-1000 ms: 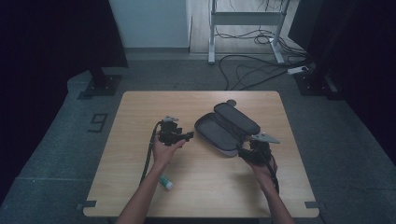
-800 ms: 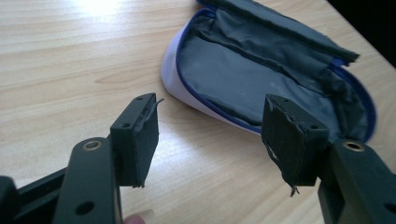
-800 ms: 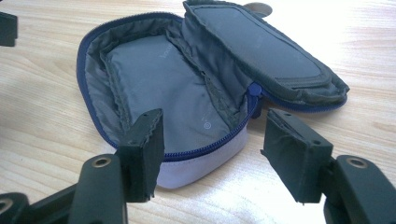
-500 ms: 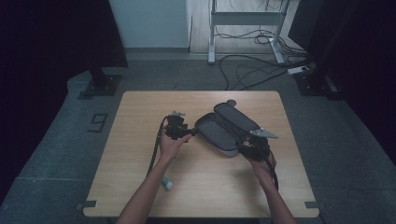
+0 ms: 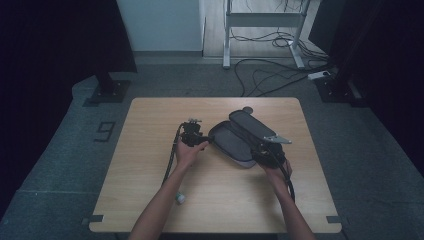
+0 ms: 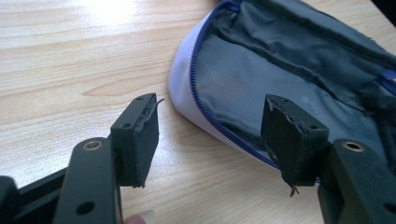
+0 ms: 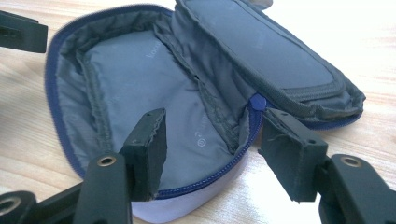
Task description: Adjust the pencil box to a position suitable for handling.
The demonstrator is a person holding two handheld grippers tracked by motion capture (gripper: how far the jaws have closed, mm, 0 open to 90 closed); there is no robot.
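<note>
Wooden table (image 5: 150, 200) on grey carpeted floor (image 5: 60, 165), cables (image 5: 270, 75) behind.

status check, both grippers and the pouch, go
Left gripper open, astride pouch rim. Right gripper open at opposite end, near blue zipper. Pouch unzipped, lying open on table. Small object near front edge, clear of work.

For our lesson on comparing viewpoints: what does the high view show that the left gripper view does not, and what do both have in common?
High view alone: the person's forearms, the right hand-held gripper at the pouch's near end, a small pale object on the table, and floor cables.

Left gripper view alone: the blue zipper edging the rim, and the left hand-held gripper open, straddling that rim.

Both: the open grey pouch on the wooden table.
</note>
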